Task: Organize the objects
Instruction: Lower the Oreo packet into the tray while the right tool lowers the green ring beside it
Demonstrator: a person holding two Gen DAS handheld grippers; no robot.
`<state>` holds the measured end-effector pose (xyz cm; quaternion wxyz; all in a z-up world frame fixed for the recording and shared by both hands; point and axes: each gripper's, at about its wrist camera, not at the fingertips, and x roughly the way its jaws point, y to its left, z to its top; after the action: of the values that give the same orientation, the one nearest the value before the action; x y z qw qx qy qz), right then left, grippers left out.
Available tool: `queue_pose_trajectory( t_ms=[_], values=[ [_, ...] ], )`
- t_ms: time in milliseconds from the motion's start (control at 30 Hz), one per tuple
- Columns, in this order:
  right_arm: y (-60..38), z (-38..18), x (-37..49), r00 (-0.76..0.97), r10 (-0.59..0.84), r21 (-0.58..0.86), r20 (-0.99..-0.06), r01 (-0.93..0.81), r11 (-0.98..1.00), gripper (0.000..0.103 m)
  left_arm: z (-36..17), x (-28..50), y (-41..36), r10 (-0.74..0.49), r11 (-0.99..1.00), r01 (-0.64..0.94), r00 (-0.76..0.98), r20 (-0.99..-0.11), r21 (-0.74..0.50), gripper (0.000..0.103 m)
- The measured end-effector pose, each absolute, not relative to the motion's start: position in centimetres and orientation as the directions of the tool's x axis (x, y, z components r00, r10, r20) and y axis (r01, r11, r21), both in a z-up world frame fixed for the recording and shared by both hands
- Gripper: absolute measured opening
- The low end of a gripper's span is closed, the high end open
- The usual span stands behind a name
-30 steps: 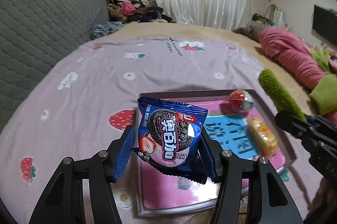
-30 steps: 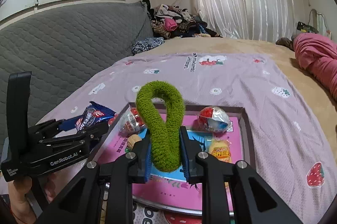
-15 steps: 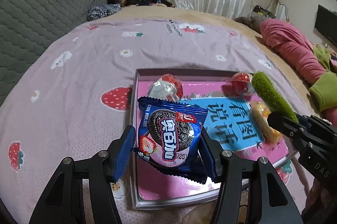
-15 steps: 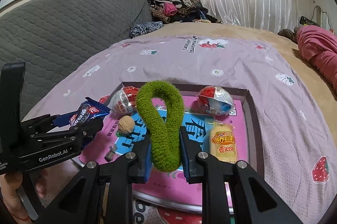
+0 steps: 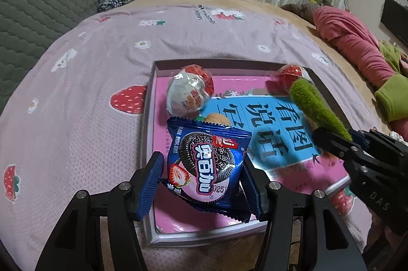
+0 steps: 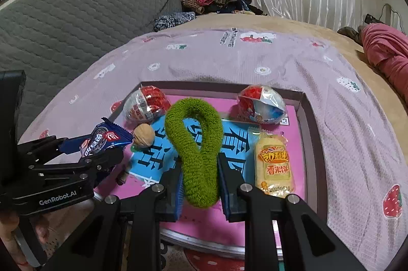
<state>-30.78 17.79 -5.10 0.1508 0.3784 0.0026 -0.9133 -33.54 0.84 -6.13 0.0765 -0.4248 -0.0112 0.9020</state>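
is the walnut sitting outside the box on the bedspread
No, the walnut lies inside the box, on the blue and pink book cover beside the left egg-shaped toy.

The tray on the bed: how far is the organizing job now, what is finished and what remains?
Done: the tray already holds two wrapped toy eggs, a walnut and a yellow rice cracker pack. In hand: the left gripper is shut on a blue cookie packet, and the right gripper is shut on a green hair scrunchie, both above the tray. Left: setting these two down.
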Motion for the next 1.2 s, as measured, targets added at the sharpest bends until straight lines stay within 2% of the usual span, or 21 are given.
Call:
queue_pose_trajectory(
  t_ms=[800,1200],
  values=[
    [17.2,-7.8,-32.0,-0.589,-0.23,0.082,-0.775,0.267,-0.96,0.025,-8.6,-34.1,2.0,0.127,-0.988,-0.145,-0.552,-0.824,-0.055,0.061],
    [17.0,-9.0,-32.2,-0.551,-0.21,0.068,-0.807,0.267,-0.961,0.028,-8.7,-34.2,2.0,0.121,-0.988,-0.146,-0.553,-0.824,-0.047,0.062]
  ],
)
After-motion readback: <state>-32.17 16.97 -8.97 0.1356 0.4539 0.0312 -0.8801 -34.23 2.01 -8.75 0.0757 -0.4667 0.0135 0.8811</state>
